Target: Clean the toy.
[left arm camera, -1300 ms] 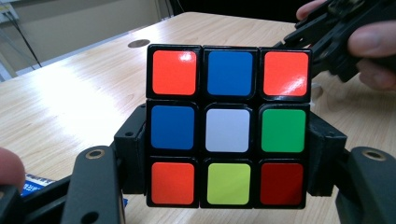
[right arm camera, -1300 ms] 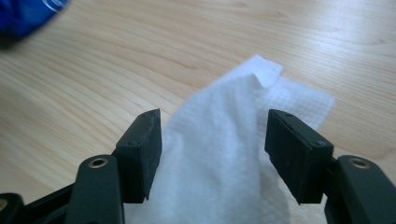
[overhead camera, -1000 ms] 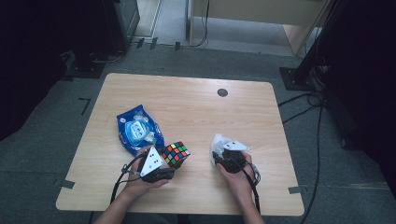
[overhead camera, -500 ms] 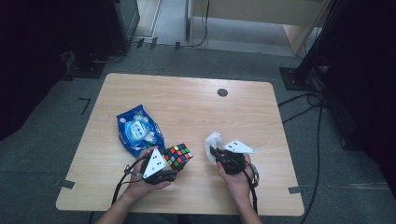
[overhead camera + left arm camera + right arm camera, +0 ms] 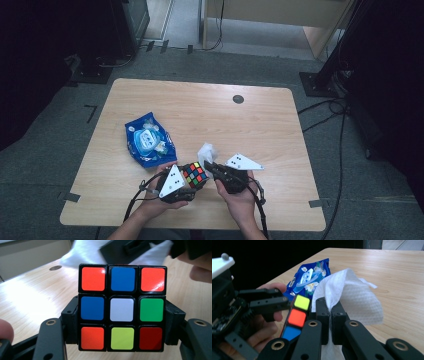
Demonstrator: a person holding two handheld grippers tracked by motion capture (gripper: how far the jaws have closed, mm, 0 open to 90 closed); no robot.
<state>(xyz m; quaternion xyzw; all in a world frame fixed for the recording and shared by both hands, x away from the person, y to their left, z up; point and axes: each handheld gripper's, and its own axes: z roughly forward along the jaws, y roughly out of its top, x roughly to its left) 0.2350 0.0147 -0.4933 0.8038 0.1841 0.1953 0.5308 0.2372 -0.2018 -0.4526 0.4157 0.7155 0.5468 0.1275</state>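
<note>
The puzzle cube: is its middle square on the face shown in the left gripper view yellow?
No, the puzzle cube has a white middle square there; yellow-green sits below it.

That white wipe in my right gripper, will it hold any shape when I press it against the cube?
Probably not. The wipe droops in soft folds above the right gripper, so it looks floppy and light. Its quilted texture likely grips rather than slides. The cube, clamped in the left gripper, looks rigid.
</note>
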